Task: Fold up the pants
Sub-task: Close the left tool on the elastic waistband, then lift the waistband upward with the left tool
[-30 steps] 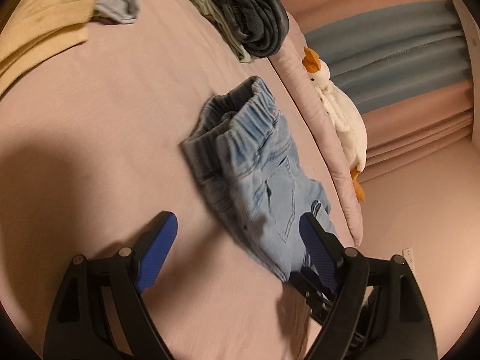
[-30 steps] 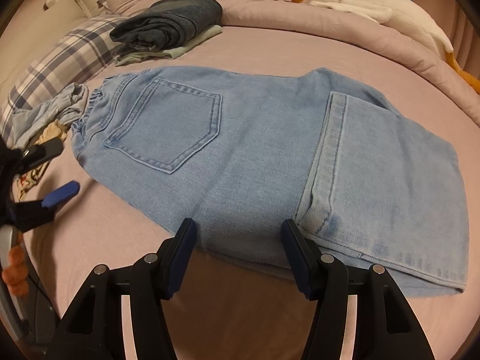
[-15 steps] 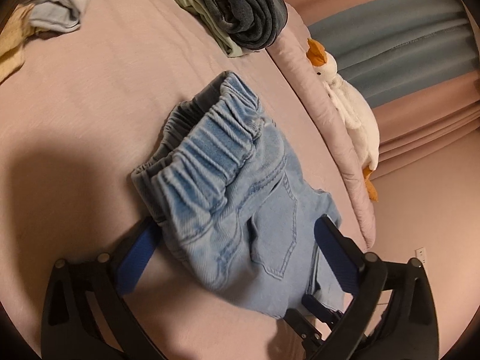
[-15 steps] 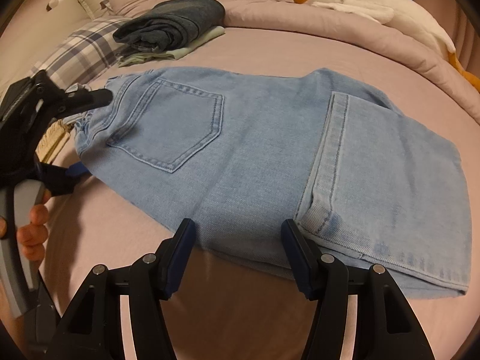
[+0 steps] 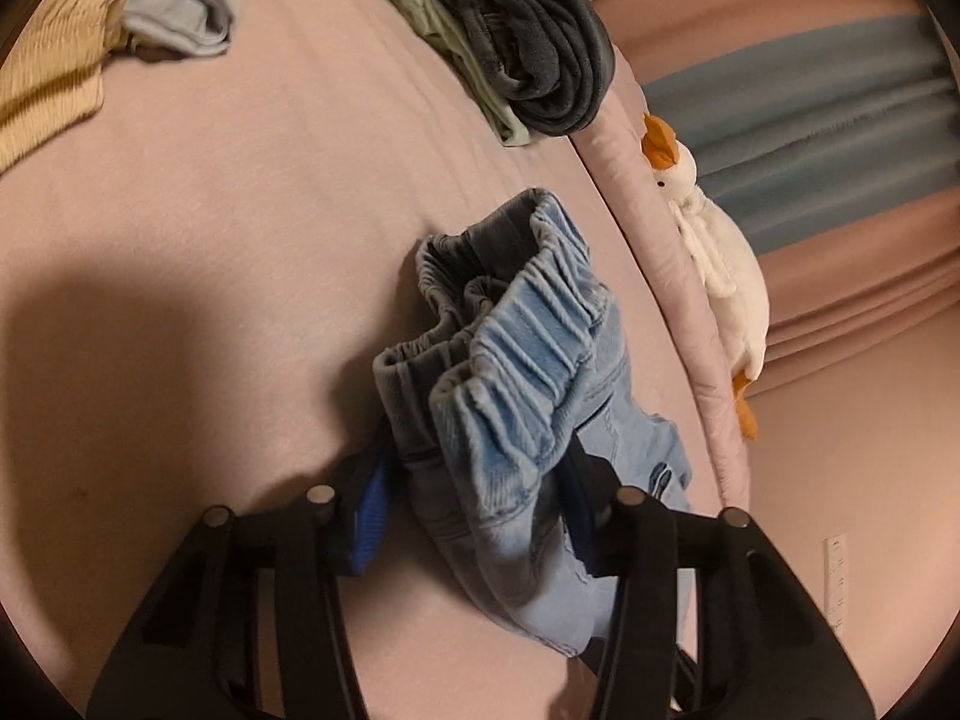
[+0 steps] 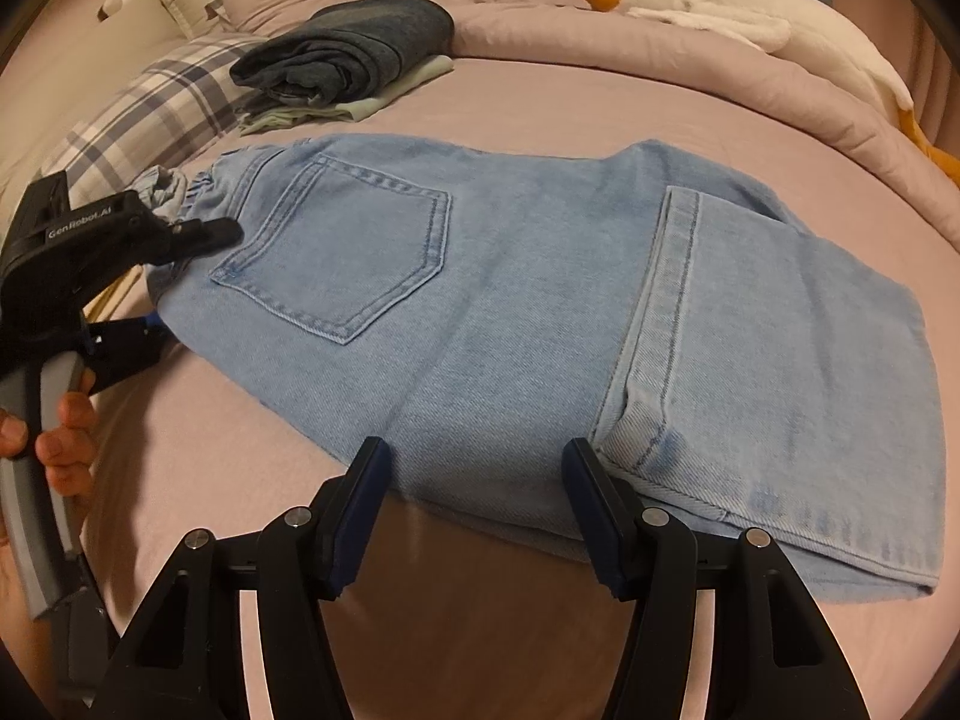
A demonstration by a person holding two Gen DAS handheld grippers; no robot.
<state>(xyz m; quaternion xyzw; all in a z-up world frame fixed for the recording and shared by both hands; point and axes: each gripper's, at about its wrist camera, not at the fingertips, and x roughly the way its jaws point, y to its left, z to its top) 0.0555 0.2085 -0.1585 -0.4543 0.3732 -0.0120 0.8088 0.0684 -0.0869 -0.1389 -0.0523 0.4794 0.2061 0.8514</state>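
Light blue jeans point(image 6: 510, 324) lie on the pink bed, back pocket up, legs folded over at the right. Their elastic waistband point(image 5: 510, 348) fills the left wrist view. My left gripper point(image 5: 474, 498) is closed onto the waistband corner; it also shows in the right wrist view point(image 6: 180, 276), one finger above and one below the denim. My right gripper point(image 6: 474, 510) is open and empty, low at the near edge of the jeans beside the folded hem.
A stack of folded dark jeans on green cloth point(image 6: 348, 60) lies at the back. A plush goose point(image 6: 720, 6) rests on the rolled duvet. A plaid pillow point(image 6: 156, 108) is at the left. Loose yellow and grey clothes point(image 5: 120, 42) lie further up the bed.
My left gripper moved in onto the waistband and its fingers closed on it, bunching the fabric. My right gripper and the rest of the jeans stayed still.
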